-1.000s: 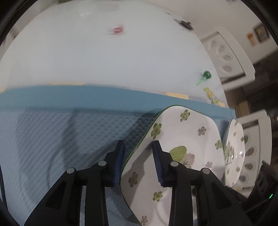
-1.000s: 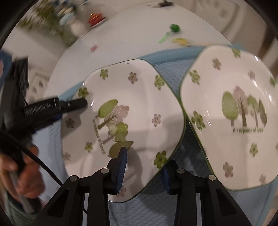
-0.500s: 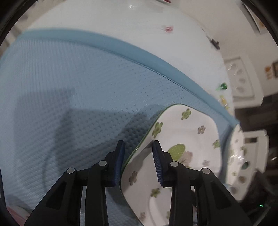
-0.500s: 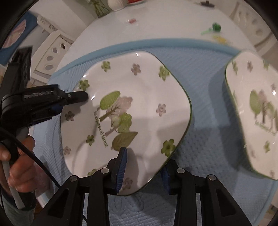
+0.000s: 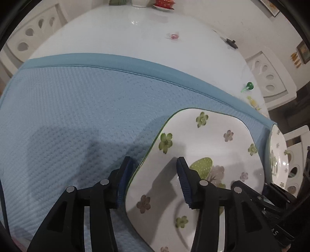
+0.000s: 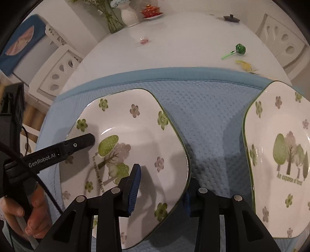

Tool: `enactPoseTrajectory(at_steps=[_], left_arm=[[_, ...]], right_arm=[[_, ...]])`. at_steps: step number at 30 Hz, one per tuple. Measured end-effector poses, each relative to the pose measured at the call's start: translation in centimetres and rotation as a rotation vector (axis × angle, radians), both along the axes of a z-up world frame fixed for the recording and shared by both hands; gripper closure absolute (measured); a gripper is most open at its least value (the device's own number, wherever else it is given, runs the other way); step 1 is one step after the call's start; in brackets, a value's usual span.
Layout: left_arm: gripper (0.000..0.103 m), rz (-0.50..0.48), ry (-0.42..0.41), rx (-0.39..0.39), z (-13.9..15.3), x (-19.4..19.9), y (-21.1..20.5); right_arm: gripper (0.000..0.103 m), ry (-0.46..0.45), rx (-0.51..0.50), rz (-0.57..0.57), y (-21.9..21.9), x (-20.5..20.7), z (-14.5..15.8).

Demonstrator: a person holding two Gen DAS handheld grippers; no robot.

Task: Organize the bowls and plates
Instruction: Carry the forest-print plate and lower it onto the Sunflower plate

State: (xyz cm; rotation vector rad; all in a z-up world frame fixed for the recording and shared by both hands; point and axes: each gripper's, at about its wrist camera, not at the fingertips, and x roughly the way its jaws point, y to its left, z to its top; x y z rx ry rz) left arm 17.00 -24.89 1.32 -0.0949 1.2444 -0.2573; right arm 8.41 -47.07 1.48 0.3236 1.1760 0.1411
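A square white plate with green flowers and a tree print [image 5: 201, 155] [image 6: 131, 147] lies on the blue mat [image 5: 77, 120] [image 6: 209, 120]. My left gripper [image 5: 154, 174] straddles its left rim with a wide gap between the pads, one finger under the rim and one over the plate. It also shows in the right wrist view [image 6: 85, 140]. My right gripper [image 6: 161, 188] straddles the plate's near right rim, also with a wide gap. A second plate of the same pattern [image 6: 281, 155] [image 5: 278, 155] lies on the mat to the right.
The mat lies on a white round table [image 5: 135, 38] [image 6: 184, 44]. On the table are a green lollipop [image 6: 237, 50], a yellow wrapper [image 6: 245, 66], a pink candy [image 6: 143, 40], a vase [image 6: 128, 14] and a red dish [image 6: 152, 10]. White chairs [image 6: 62, 69] stand around.
Both grippers' jaws have widened on the plate's rims. The plate has come down to lie flatter on the mat. The views have tilted up, so more of the table shows.
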Motion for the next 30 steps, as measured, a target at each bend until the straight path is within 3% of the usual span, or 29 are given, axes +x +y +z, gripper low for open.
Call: enactPoseTrajectory(at_steps=[4,10,16,20,30], left_arm=[[0.061,0.051,0.039,-0.051,0.1,-1.0,0.7],[0.061,0.082,0.074,-0.098,0.2,-3.2,1.4],[0.061,0.058,0.019,-0.081,1.5,-4.9,1.5],[0.061,0.035,-0.011,-0.113,3.1,-6.4,2.0],[0.061,-0.054,-0.066,-0.133,6.9,-12.3,1.1]], right_arm=[[0.065,0.026,0.07,-0.069,-0.9,-0.2,0.7],[0.065,-0.005,0.002,-0.053,0.6,-0.8,2.6],[0.065,-0.045,0.015,-0.035,1.7,-2.5,4.0],[0.065,-0.09,0.028,-0.02,2.1,-4.2,5.4],[0.065,-0.127,0.018,-0.074,2.3,-11.7,8.9]])
